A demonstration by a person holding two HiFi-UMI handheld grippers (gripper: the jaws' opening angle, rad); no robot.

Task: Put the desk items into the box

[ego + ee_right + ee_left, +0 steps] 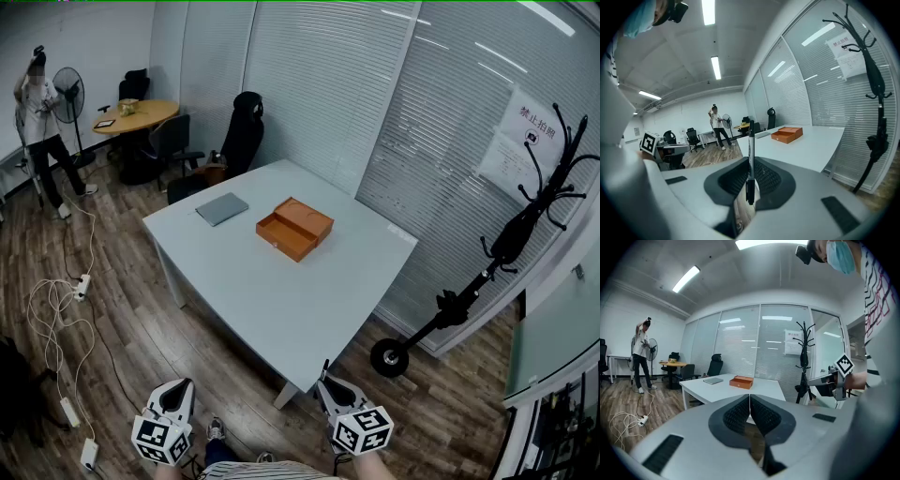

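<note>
An orange box (294,228) lies open on the white table (281,300), with a flat grey notebook (222,208) to its left. Both grippers are held low, in front of the table's near corner. My left gripper (178,389) is shut with nothing between its jaws (749,401). My right gripper (326,380) is shut on a black-and-white pen (750,154), which stands upright between the pads. From the gripper views the box (741,381) (787,134) is far off on the table, well beyond both grippers.
A black coat rack (525,225) stands right of the table by the blinds. Office chairs (242,136) and a round wooden table (136,116) are at the back. A person (42,127) stands far left by a fan. White cables and power strips (66,328) trail across the wood floor.
</note>
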